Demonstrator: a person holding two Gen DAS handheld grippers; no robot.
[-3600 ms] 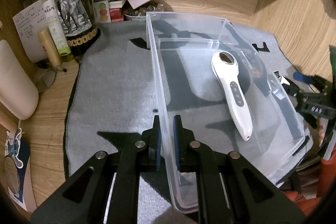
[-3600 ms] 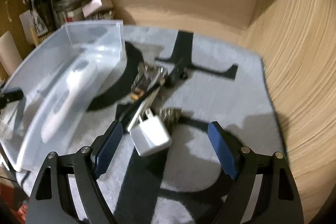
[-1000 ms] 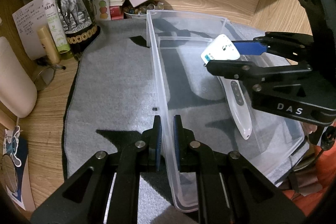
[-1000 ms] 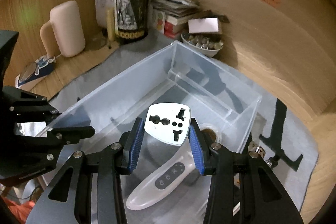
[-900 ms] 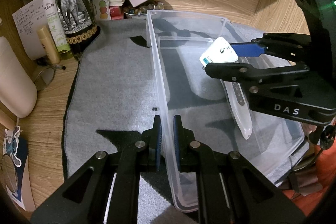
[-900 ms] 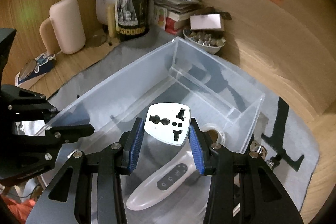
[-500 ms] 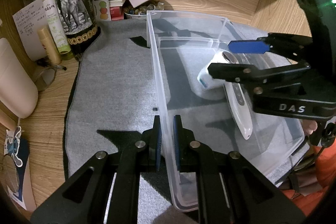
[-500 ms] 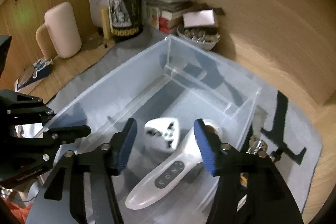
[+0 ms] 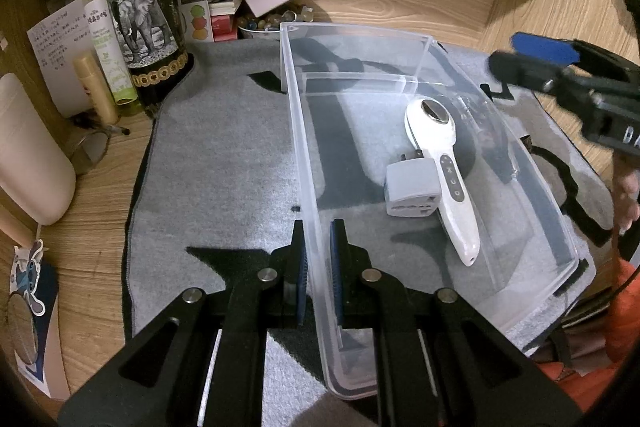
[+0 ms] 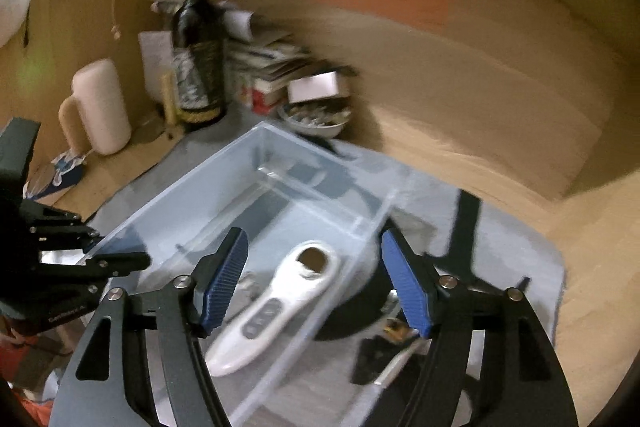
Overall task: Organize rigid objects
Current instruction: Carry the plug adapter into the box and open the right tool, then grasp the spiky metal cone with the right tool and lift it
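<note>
A clear plastic bin (image 9: 420,43) lies on a grey mat. Inside it are a white handheld device (image 9: 444,171) and a white plug adapter (image 9: 412,187) leaning against it. My left gripper (image 9: 318,259) is shut on the bin's near left wall. My right gripper (image 10: 316,279) is open and empty above the bin's right side; it shows at the right edge of the left wrist view (image 9: 560,67). The device (image 10: 280,303) shows between its fingers, and the bin (image 10: 256,147) reaches back from there. Small loose items (image 10: 392,343) lie on the mat right of the bin.
A dark wine bottle (image 9: 140,7), a green spray bottle (image 9: 108,39), papers, a bowl of small items (image 9: 268,23) and a pink cushion-like object (image 9: 28,151) stand at the back left. Wooden walls close in behind and on the right.
My right gripper opened and dropped the plug adapter into the bin beside the device, then pulled back to the right and up. My left gripper has kept its hold on the bin wall.
</note>
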